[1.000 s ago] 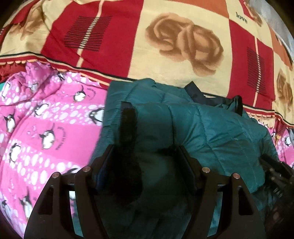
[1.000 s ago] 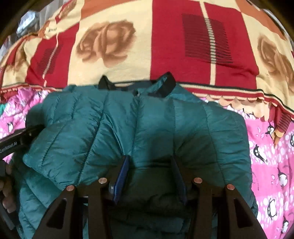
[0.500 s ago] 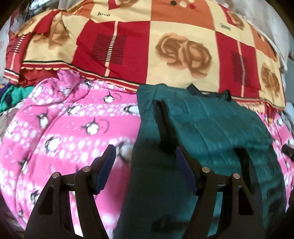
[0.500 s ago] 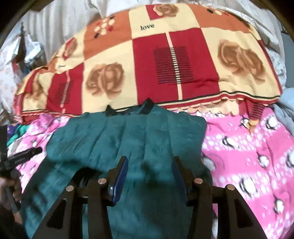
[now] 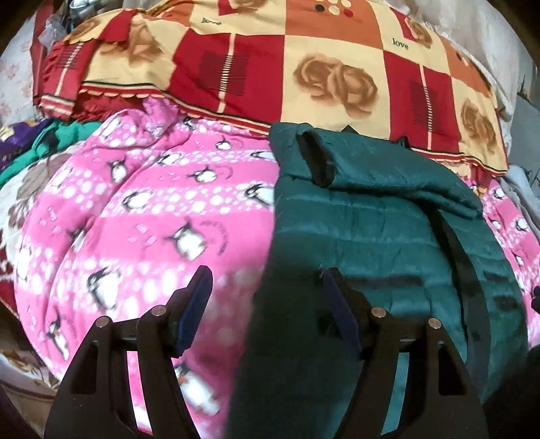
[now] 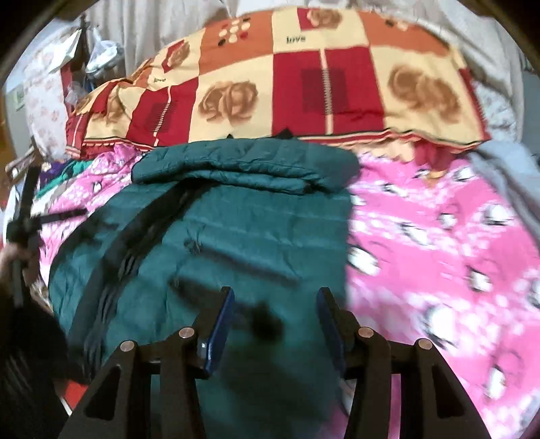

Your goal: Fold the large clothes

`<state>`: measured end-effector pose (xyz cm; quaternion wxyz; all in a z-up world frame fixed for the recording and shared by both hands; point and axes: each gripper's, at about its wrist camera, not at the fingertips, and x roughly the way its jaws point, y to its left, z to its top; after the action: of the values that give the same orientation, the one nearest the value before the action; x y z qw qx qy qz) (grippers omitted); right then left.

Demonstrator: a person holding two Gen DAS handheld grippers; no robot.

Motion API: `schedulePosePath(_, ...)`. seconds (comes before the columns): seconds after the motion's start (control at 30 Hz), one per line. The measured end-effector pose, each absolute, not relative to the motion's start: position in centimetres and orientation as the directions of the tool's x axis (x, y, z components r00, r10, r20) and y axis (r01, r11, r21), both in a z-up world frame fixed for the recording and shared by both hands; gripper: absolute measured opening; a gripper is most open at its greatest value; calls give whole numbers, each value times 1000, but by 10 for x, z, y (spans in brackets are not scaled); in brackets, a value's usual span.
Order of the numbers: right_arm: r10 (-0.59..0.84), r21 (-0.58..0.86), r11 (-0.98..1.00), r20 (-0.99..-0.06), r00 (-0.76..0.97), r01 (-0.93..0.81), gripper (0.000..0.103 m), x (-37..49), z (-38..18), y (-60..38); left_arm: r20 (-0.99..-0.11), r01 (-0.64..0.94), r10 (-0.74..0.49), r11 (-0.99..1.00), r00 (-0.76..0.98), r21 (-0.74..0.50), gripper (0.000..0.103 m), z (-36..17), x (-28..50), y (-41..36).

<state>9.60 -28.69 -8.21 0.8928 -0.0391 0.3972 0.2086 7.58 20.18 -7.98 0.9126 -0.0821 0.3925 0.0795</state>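
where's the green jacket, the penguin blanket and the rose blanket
green jacket (image 6: 256,216), right wrist view, on its quilted body
penguin blanket (image 5: 152,216), left wrist view, on its pink middle
rose blanket (image 6: 351,91), right wrist view, on a red square

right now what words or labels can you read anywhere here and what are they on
"love" – printed on the red, cream and orange rose blanket, and again at; in the right wrist view at.
Small writing beside the penguins on the pink blanket: too blurred to read.
The green jacket shows no readable label.
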Motion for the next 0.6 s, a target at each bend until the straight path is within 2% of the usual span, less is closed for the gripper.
schedulePosePath(0.17,336,199,938,-727,599,-284,57,61,-98,-327,-775,-219,41,967,631,-127,69,-104,43,206)
schedulePosePath(0.27,393,311,919,-730,559,-241,59,51,-116,-338,-760,-202,25,969,649,-141,69,-105,28,202)
schedulePosePath(0.6,487,374,872,-738,467,-316,59,47,-142,-315,-754,-243,34,955,656,-169,69,-109,20,213)
